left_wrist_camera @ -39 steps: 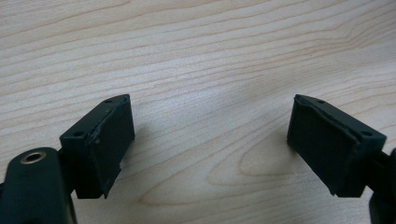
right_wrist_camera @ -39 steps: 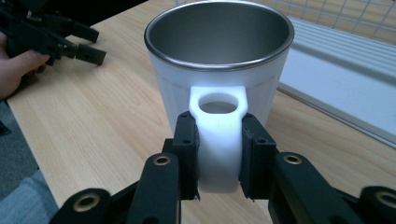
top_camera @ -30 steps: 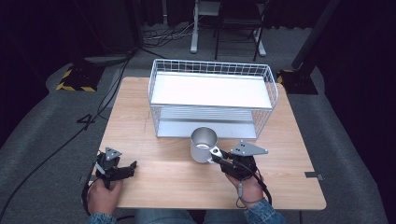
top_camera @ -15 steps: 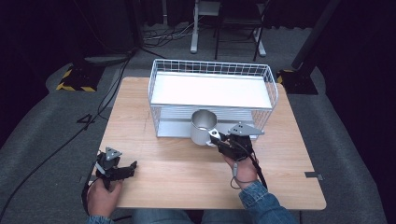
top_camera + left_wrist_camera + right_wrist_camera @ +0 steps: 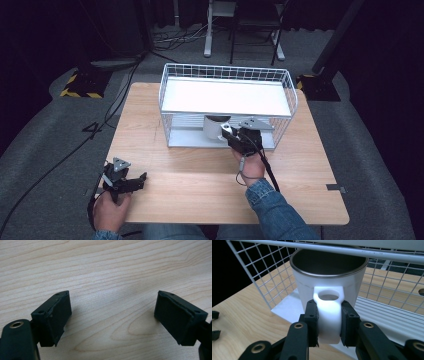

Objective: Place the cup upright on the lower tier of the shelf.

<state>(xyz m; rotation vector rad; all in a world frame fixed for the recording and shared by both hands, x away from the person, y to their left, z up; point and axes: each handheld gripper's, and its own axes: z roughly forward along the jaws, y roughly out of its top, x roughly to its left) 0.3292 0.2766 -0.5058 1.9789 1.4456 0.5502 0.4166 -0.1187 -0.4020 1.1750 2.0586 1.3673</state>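
Wooden worktop [image 5: 200, 175]: right gripper [image 5: 328, 322] jaws clamp the white mug [image 5: 328, 282] handle inside the wire rack [image 5: 225, 75]; left gripper [image 5: 112, 317] jaws apart.

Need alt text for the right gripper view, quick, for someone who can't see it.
The right gripper is shut on the white handle of a mug, holding it upright at the open front of a white wire rack, under its top shelf, above the wooden table.

Dark lab: floor cables [image 5: 75, 145], hazard-taped stand base [image 5: 80, 85]
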